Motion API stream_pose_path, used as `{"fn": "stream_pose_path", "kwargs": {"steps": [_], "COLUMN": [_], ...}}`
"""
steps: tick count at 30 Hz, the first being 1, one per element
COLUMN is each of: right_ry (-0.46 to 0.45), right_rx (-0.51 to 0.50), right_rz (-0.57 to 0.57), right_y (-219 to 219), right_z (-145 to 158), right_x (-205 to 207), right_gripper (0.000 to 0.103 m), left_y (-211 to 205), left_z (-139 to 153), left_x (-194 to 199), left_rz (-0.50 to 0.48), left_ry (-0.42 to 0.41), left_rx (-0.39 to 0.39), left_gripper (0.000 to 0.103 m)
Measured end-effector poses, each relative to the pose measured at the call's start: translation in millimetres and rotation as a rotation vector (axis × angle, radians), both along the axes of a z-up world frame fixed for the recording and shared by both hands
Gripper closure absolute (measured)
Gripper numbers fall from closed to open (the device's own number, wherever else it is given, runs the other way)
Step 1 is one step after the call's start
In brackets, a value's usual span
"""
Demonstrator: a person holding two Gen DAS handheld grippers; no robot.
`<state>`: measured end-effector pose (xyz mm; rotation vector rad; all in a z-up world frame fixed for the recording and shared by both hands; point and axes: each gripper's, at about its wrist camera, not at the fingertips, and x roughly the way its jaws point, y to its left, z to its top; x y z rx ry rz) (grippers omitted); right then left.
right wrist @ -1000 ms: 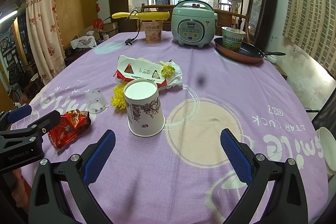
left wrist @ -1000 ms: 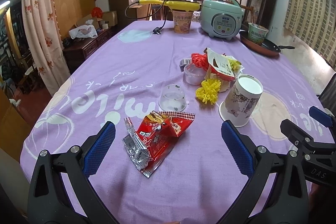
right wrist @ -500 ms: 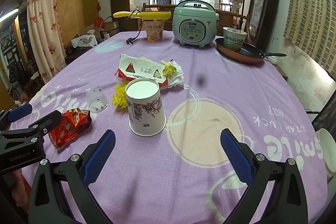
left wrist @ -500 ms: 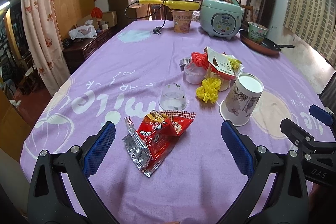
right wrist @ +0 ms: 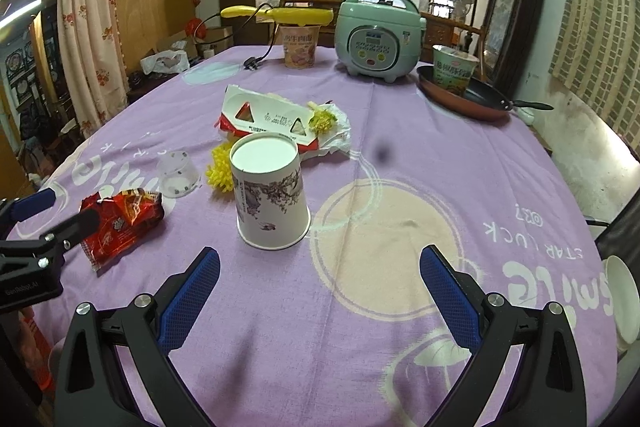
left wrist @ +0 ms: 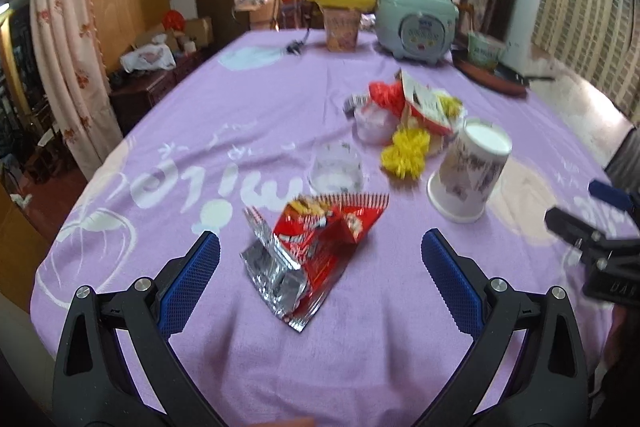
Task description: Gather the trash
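Observation:
A torn red snack wrapper (left wrist: 308, 251) lies on the purple tablecloth, just ahead of my open, empty left gripper (left wrist: 320, 263); it also shows in the right wrist view (right wrist: 120, 223). An upside-down paper cup (right wrist: 272, 195) stands ahead and left of my open, empty right gripper (right wrist: 320, 271), and shows in the left wrist view (left wrist: 468, 171). Behind it lie a clear plastic cup (right wrist: 178, 173), a yellow pompom (right wrist: 219, 171), a red-and-white carton (right wrist: 268, 121) and crumpled white paper (right wrist: 338, 133).
At the table's far end stand a green rice cooker (right wrist: 378, 35), a noodle cup (right wrist: 300, 45) with a yellow tool (right wrist: 280, 15) across it, and a pan (right wrist: 464, 97) holding a green noodle bowl (right wrist: 454, 69). A white dish (right wrist: 622, 301) sits at the right edge.
My left gripper has shifted a little forward toward the red wrapper, and its view is blurred by the motion. The right gripper has edged slightly closer to the paper cup.

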<state>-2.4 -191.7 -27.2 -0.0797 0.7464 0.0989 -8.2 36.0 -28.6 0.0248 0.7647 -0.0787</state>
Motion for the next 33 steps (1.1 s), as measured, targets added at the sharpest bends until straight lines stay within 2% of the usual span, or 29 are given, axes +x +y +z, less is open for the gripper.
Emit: {"fn": "stream_pose_path", "kwargs": {"steps": [3,8,16,17,19,20,22,23,24,28,33], "right_ry": [0.015,0.026,0.043,0.045,0.052,0.055,0.060,0.064,0.068,0.085,0.127], "right_rx": [0.009,0.024,0.070,0.074,0.087,0.091,0.092,0.089,0.085,0.020,-0.057], "right_rz": [0.017,0.015,0.023,0.023,0.026,0.025,0.024,0.026,0.028,0.058,0.138], "right_y": [-2,-8,-14,-14,-14,-15,-15,-15,-14,-2,26], "right_z": [0,-2,-5,-5,-7,-8,-9,-10,-11,-16,-25], "right_x": [3,6,11,12,15,16,18,19,20,31,55], "right_gripper": [0.005,0.005,0.005,0.005,0.005,0.005,0.005,0.005,0.005,0.005,0.005], "left_y": [5,19,2,1,0,0,1,0,0,0,11], "left_z": [-11,-21,-33,-35,-39,-41,-44,-43,-42,-32,-17], "left_x": [2,20,43,44,47,49,50,49,47,37,30], "left_rz": [-0.021,-0.020,-0.129,-0.140,-0.168,-0.172,-0.184,-0.188,-0.197,-0.194,-0.170], "left_ry": [0.033,0.086,0.099,0.103,0.122,0.134,0.153,0.150,0.154,0.112,0.077], "left_rx": [0.018,-0.007,0.118,0.118,0.098,0.097,0.093,0.099,0.102,0.105,0.050], "left_gripper": [0.006,0.006,0.007,0.010,0.023,0.034,0.042,0.054,0.062,0.065,0.067]}}
